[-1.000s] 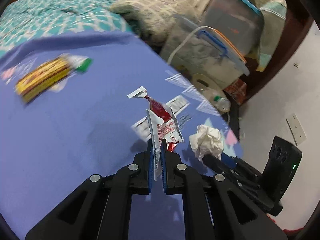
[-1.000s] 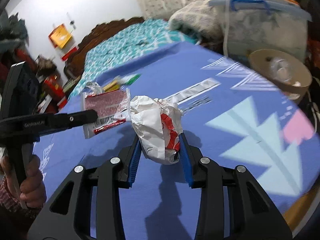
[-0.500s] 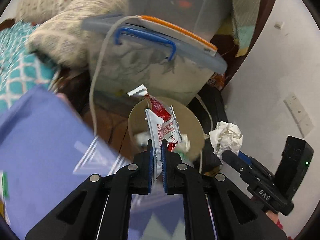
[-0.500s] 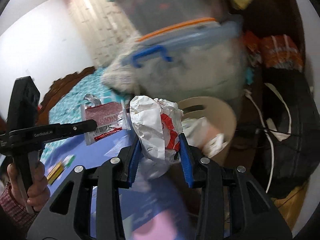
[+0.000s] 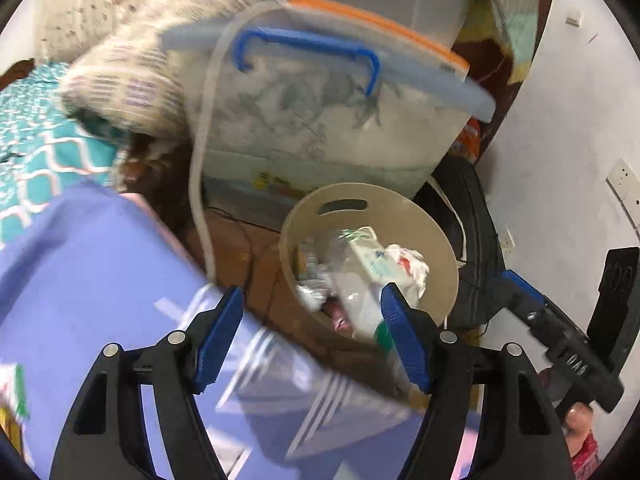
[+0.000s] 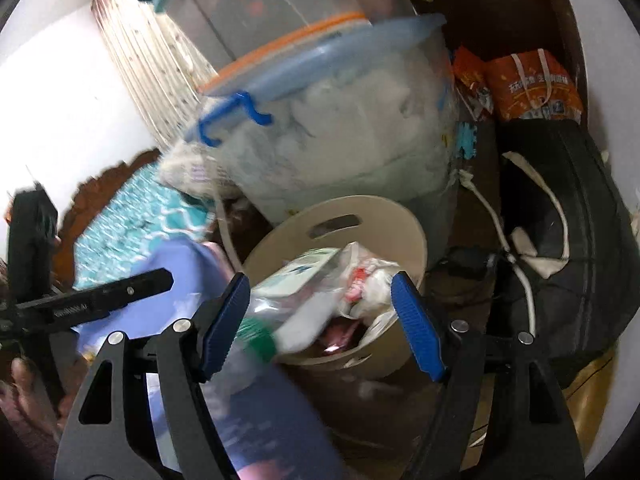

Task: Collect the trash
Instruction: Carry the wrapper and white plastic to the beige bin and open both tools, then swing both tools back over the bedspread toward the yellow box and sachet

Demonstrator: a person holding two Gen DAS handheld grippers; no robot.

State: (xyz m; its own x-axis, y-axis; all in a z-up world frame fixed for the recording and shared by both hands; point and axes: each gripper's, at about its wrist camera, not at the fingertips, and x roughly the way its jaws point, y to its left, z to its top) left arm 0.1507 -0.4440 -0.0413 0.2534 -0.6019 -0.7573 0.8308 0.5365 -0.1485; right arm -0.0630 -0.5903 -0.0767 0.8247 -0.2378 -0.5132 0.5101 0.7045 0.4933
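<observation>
A round beige trash bin (image 5: 436,236) stands on the floor beside the blue-covered table (image 5: 80,280). It holds crumpled paper (image 5: 404,264), plastic wrap and wrappers. It also shows in the right wrist view (image 6: 412,232), with crumpled paper (image 6: 372,280) on top. My left gripper (image 5: 312,332) is open and empty above the bin's near rim. My right gripper (image 6: 320,320) is open and empty, right over the bin. The right gripper shows at the right of the left wrist view (image 5: 560,332), and the left gripper at the left of the right wrist view (image 6: 108,300).
A large clear storage box (image 5: 320,120) with a blue handle stands behind the bin. A black bag (image 6: 568,240) with white straps lies to its right, orange packets (image 6: 532,84) behind. A white hose (image 5: 200,160) hangs by the table edge. A teal-patterned bed (image 5: 32,140) lies at left.
Both grippers opened over the bin. The red sauce packet left my left gripper and the crumpled paper ball left my right gripper; both now lie in the bin.
</observation>
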